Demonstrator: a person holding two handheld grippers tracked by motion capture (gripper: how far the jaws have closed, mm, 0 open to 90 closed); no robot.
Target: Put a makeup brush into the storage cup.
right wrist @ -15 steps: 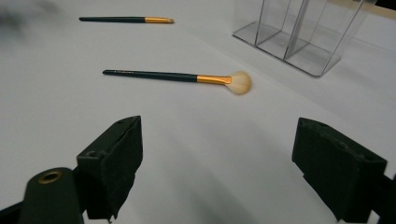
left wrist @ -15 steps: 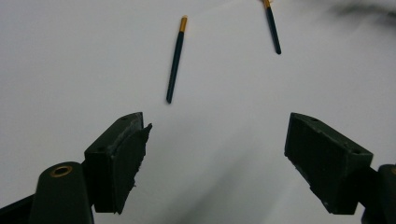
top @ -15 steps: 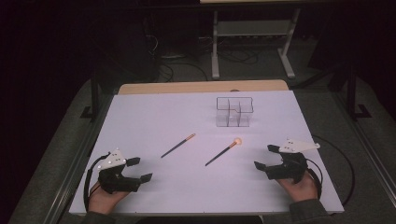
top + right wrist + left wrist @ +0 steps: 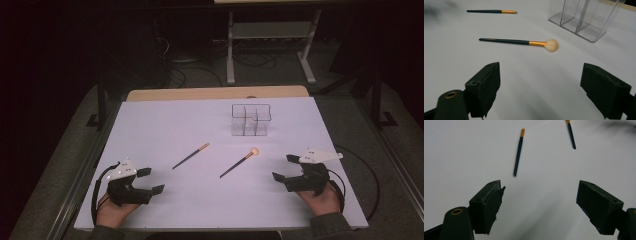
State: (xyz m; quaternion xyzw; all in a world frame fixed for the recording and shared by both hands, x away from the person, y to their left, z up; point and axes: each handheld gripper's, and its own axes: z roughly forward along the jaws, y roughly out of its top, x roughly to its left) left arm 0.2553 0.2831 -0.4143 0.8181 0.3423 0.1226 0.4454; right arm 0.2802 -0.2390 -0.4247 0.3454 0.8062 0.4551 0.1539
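Nothing moved, both claws wide, brushes (image 4: 190, 156) untouched

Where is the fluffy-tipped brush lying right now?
In the high view the fluffy-tipped brush lies flat on the white table, right of centre, just in front of the clear organizer, between the thinner brush and the right tool.

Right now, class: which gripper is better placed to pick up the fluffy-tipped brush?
Right. The right gripper is open and nearer the fluffy-tipped brush; the left gripper sits closer to the thin brush.
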